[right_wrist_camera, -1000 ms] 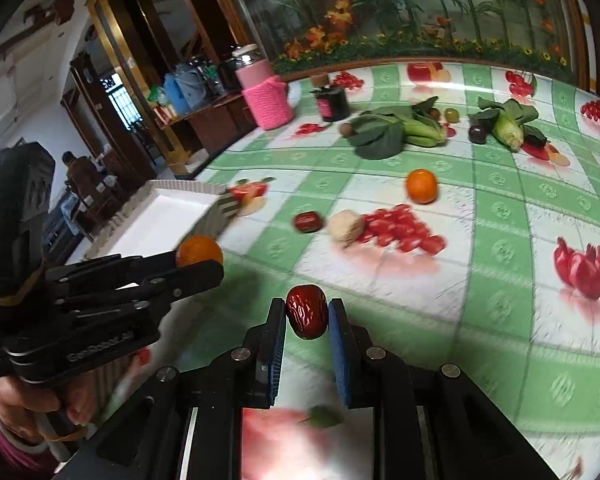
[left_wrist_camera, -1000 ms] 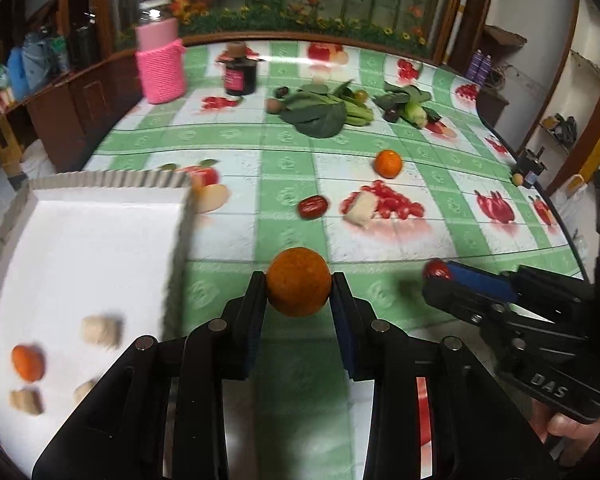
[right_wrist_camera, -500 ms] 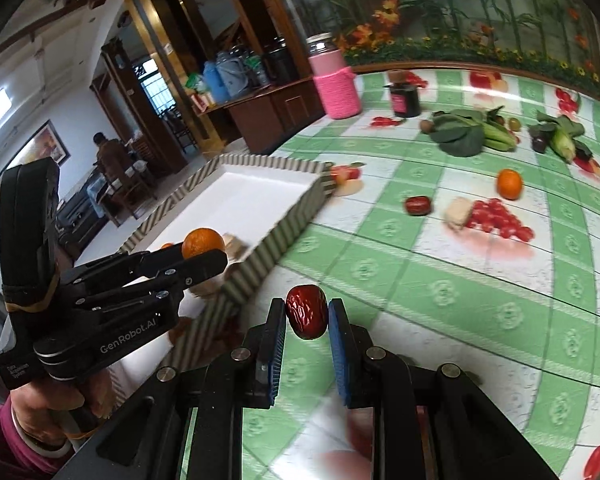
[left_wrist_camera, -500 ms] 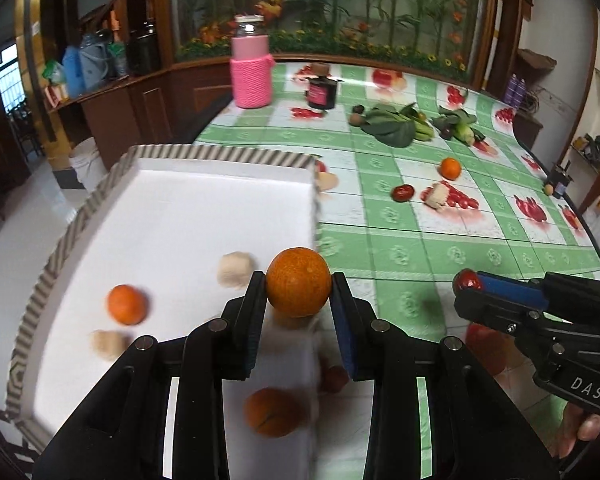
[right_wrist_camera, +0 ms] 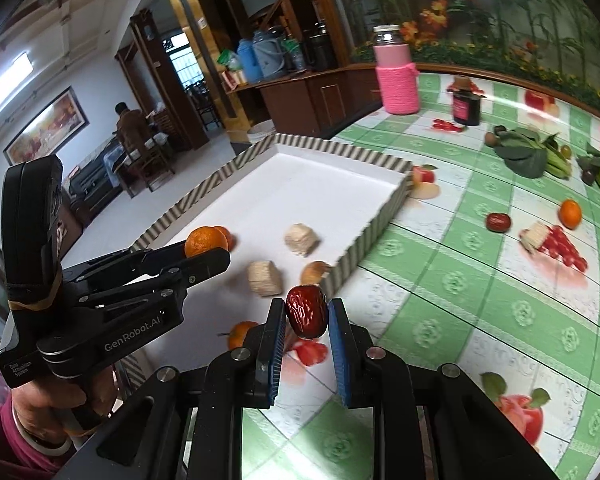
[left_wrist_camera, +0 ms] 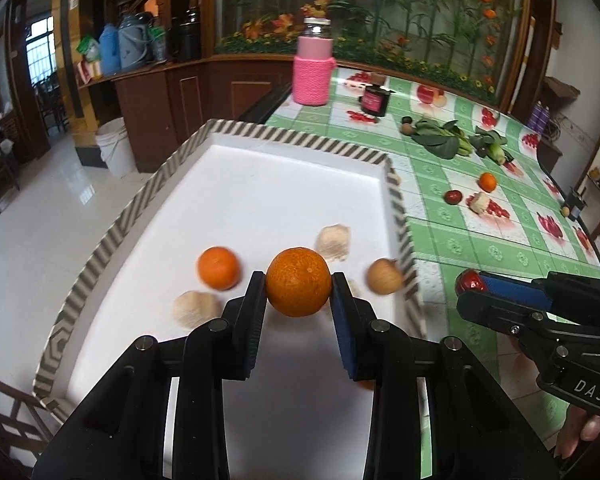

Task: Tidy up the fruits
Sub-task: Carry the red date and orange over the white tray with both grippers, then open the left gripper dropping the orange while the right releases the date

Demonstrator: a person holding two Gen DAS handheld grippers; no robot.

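My left gripper is shut on an orange and hangs over the white tray with a striped rim. In the tray lie another orange, two pale chunks and a brownish fruit. My right gripper is shut on a wrinkled red date, just outside the tray's near right rim. The right wrist view shows the left gripper from the side, with the orange in it. On the tablecloth remain a small orange, a red date and a pale chunk.
A pink knitted jar and a dark jar stand at the back of the green checked table. Leafy greens lie behind the loose fruit. The tray sits at the table's left edge, with the floor beyond. A person sits far off.
Both grippers have swung left from over the tablecloth toward the tray, each keeping its fruit. The orange now hangs over the tray's inside; the date has come up to its right rim.
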